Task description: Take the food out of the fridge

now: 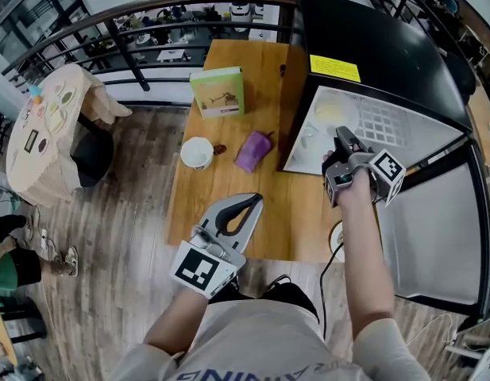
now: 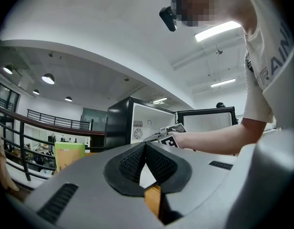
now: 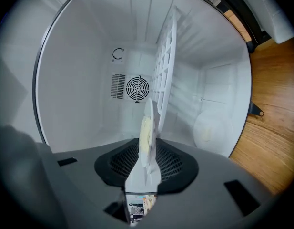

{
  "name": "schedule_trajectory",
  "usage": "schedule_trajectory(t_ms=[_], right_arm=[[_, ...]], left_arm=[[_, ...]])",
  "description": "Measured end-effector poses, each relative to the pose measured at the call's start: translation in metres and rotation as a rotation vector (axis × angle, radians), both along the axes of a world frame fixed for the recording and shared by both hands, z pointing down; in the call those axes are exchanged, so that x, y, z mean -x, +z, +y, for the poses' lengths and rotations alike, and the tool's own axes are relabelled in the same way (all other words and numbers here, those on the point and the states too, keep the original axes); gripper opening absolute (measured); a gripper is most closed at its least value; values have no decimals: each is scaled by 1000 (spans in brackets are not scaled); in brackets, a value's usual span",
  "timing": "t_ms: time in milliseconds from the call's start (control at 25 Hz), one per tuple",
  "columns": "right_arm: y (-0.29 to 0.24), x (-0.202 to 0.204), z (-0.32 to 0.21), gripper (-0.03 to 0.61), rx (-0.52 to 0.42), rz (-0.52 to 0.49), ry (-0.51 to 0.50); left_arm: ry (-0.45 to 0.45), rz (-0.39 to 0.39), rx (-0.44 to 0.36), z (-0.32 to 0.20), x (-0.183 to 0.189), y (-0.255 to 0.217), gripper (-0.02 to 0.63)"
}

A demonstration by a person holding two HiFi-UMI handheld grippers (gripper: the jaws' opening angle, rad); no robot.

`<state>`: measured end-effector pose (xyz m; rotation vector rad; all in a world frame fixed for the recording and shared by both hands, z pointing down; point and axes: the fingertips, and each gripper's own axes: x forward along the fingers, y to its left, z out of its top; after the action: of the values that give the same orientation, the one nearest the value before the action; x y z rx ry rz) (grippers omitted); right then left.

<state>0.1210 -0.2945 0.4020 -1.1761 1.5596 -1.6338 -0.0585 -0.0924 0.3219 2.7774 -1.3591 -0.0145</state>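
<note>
The fingers (image 3: pixel 123 163) of the right gripper (image 3: pixel 147 149) were clamped on a flat white dish (image 3: pixel 147 128) carrying something pale yellow, gripped by its near edge and seen edge-on between the ribbed pads. That gripper (image 1: pixel 342 137) was at the mouth of the black fridge (image 1: pixel 372 46), whose door (image 1: pixel 435 236) stood swung wide open on the person's right. In the right gripper view the white interior filled the picture behind the dish: a white wire shelf (image 3: pixel 166 61), a round fan grille (image 3: pixel 137 87) on the back wall, and a second round white dish (image 3: pixel 208 130) lying on an inner face of the fridge, apart from the held one. The fingers (image 2: pixel 130 163) of the left gripper (image 2: pixel 145 147) were together at the tips with nothing between them. The left gripper (image 1: pixel 251 202) hung over the near part of the wooden surface (image 1: pixel 292 205), well apart from the fridge opening. Farther along that surface lay a purple pouch (image 1: pixel 253 151) just beside the fridge's front corner, a white cup (image 1: pixel 198 152) with a small brown item (image 1: pixel 220 148) next to it, and a green box (image 1: pixel 217 91) beyond them. A round cloth-covered table (image 1: pixel 46 133) stood off to the left on the plank floor.
</note>
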Motion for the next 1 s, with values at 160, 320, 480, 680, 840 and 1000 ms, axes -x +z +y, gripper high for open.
schedule_trajectory(t_ms=[160, 320, 480, 680, 840, 1000], right_arm=[[2, 0, -2, 77, 32, -6, 8], [8, -1, -2, 37, 54, -34, 12], [6, -1, -1, 32, 38, -73, 16], [0, -4, 6, 32, 0, -105, 35], [-11, -9, 9, 31, -65, -103, 45], [-22, -10, 14, 31, -94, -92, 44]], left_arm=[[7, -5, -13, -2, 2, 0, 7], [13, -5, -11, -3, 2, 2, 8], [18, 4, 2, -2, 0, 3, 8], [24, 11, -3, 2, -2, -1, 7], [29, 19, 13, 4, -2, -1, 6], [39, 16, 7, 4, 1, 1, 8]])
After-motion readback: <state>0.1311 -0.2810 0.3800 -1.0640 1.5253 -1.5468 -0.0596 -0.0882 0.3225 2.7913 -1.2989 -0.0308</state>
